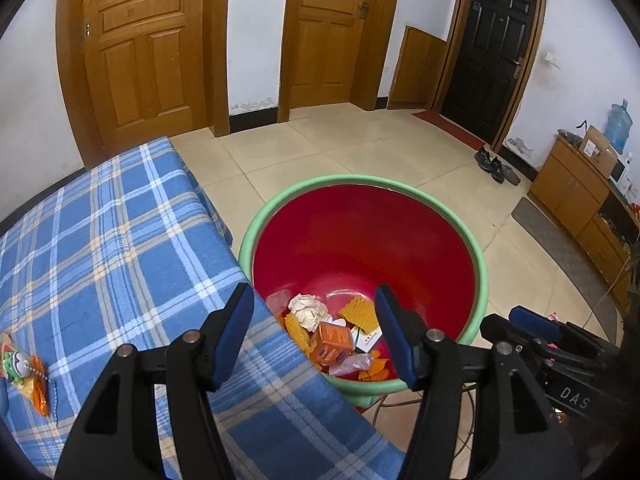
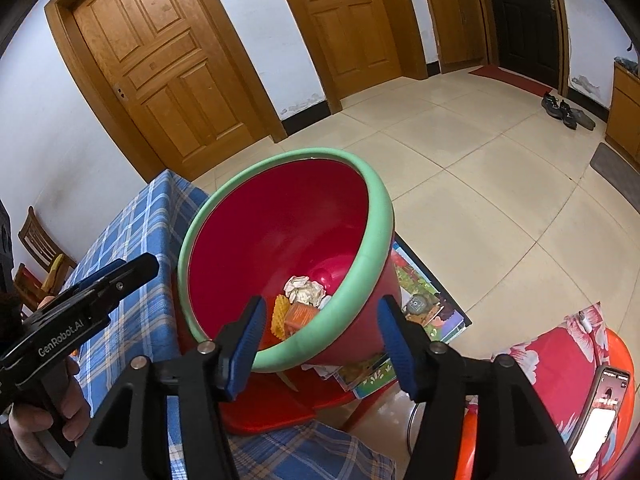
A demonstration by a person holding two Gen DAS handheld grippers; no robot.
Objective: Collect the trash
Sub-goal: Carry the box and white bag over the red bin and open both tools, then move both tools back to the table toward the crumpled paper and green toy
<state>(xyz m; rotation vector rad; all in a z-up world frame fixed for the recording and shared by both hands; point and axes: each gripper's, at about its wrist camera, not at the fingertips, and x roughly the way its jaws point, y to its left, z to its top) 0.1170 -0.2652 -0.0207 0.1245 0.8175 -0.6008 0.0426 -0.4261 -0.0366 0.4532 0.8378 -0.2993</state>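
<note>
A red bin with a green rim (image 1: 362, 179) stands beside the blue plaid table (image 1: 100, 240). It holds a crumpled paper ball (image 1: 308, 310), an orange box (image 1: 332, 345) and orange wrappers. My left gripper (image 1: 316, 334) is open and empty, above the table edge and the bin. My right gripper (image 2: 320, 344) is open and empty, its fingers either side of the bin's near rim (image 2: 344, 320). The right gripper also shows at the right of the left wrist view (image 1: 536, 324). An orange snack wrapper (image 1: 24, 368) lies on the table at far left.
The bin rests on a red stool (image 2: 288, 408) with picture books (image 2: 424, 304) under it. A phone (image 2: 600, 416) lies on a flowered cushion at right. Wooden doors (image 1: 136, 48), tiled floor, shoes (image 1: 496, 164) and a cabinet (image 1: 580, 192) are farther off.
</note>
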